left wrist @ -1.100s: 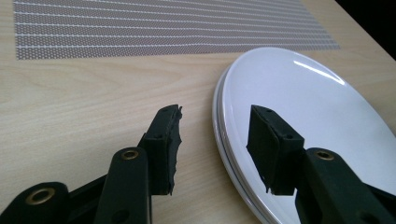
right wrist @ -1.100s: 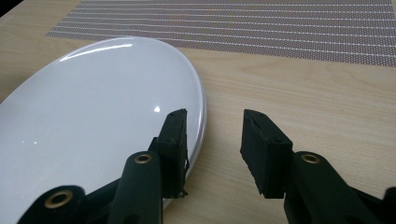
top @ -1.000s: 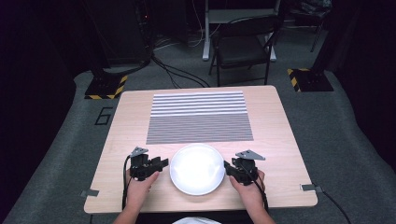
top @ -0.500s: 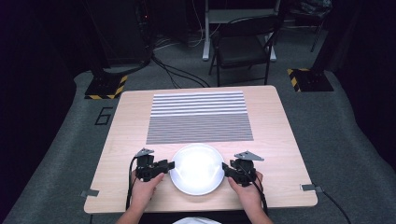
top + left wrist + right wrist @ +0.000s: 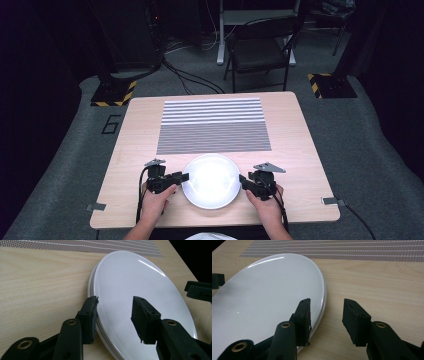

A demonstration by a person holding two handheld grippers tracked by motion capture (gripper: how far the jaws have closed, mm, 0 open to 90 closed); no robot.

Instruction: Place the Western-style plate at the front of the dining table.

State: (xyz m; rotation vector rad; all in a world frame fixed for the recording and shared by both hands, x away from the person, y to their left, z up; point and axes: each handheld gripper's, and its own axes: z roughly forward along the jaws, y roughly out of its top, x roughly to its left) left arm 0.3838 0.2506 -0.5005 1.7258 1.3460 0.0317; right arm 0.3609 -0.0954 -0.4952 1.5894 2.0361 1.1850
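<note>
Wooden table (image 5: 300, 150), striped mat (image 5: 214, 125) — dark room

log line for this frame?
left claw: open, astride rim of white plate | right claw: open, astride opposite rim | plate on table, not lifted

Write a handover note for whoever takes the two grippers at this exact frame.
Left gripper: open, jaws straddling the left rim of the white plate; that rim looks like a stack of plates.
Right gripper: open at the plate's right rim, one jaw over the edge, the other over bare wood.
Plate lies flat at the near edge of the wooden table, in front of the striped mat.
Done: both grippers positioned at the rims.
Left: nothing gripped or lifted yet; probably close both and lift.
</note>
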